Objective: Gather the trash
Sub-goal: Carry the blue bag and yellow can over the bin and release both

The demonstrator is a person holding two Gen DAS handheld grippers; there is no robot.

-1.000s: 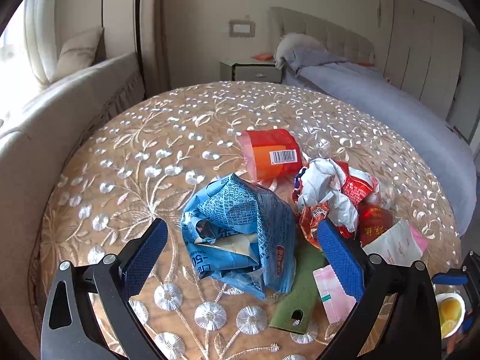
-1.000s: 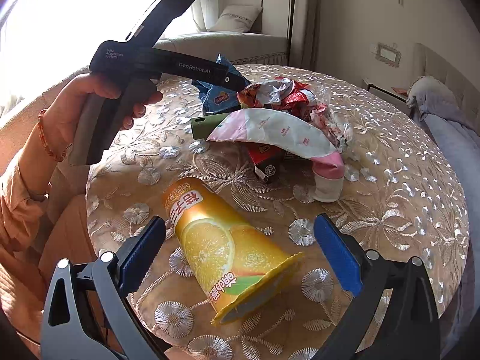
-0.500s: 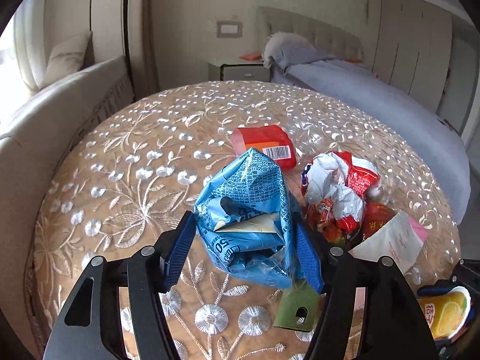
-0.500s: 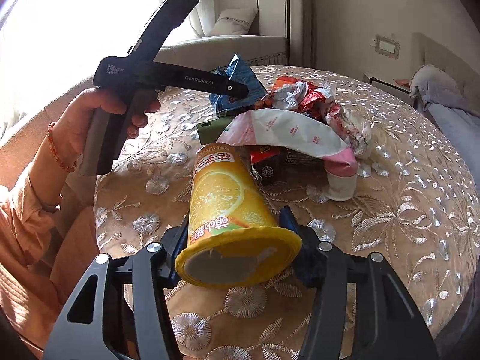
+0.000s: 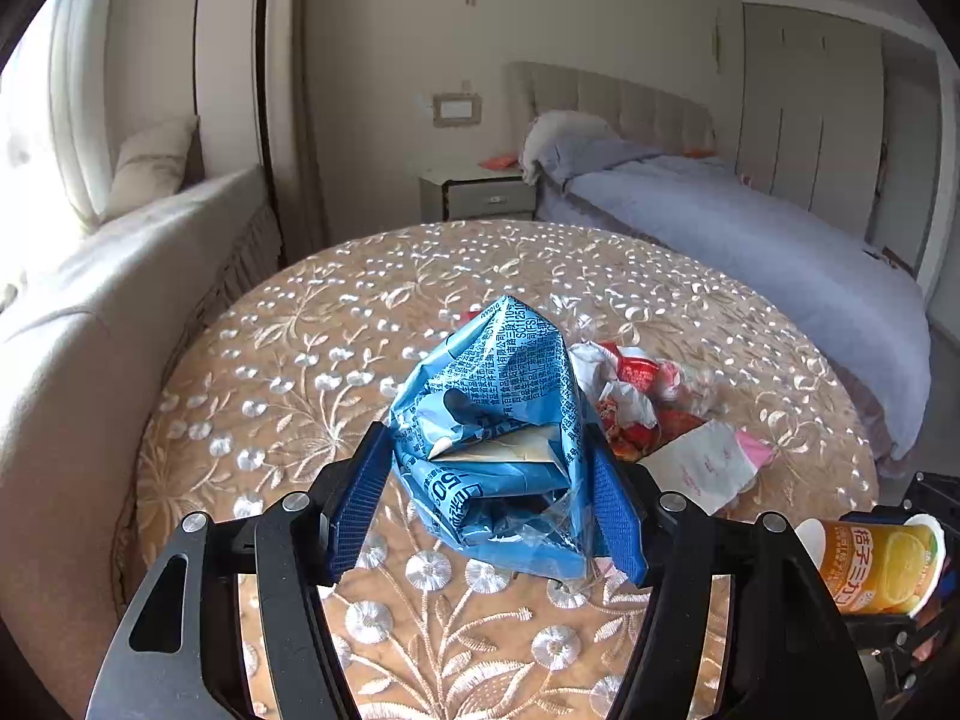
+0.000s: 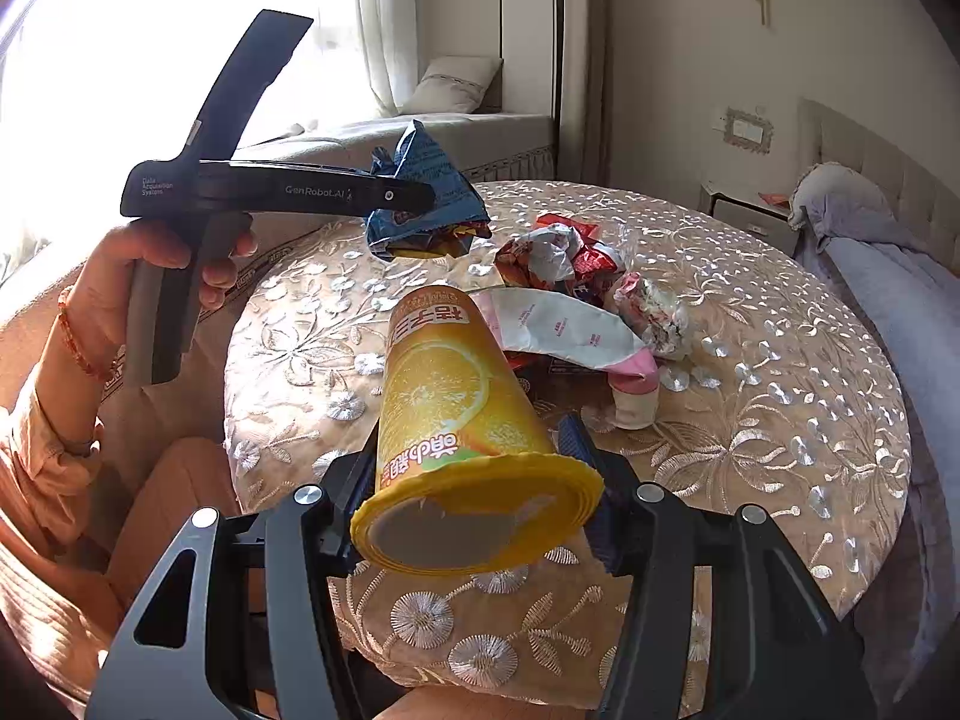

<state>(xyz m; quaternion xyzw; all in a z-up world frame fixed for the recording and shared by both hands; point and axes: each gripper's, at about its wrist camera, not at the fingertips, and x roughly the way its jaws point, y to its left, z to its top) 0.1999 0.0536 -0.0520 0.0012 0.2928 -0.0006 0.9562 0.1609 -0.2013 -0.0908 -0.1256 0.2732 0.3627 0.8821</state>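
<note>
Blue crumpled snack bag (image 5: 504, 420) is clamped between the blue pads of the left tool (image 5: 489, 498), about half closed, and sits lifted off the desk (image 5: 288, 360). Orange drink cup (image 6: 456, 420) is pinched near its rim by the right tool (image 6: 474, 480), narrower, cup tilted with its bottom pointing away. Still on the desk, far right of the bag: red-white crumpled wrappers (image 5: 630, 384) and a pink-white pouch (image 5: 702, 468) beside them.
</note>
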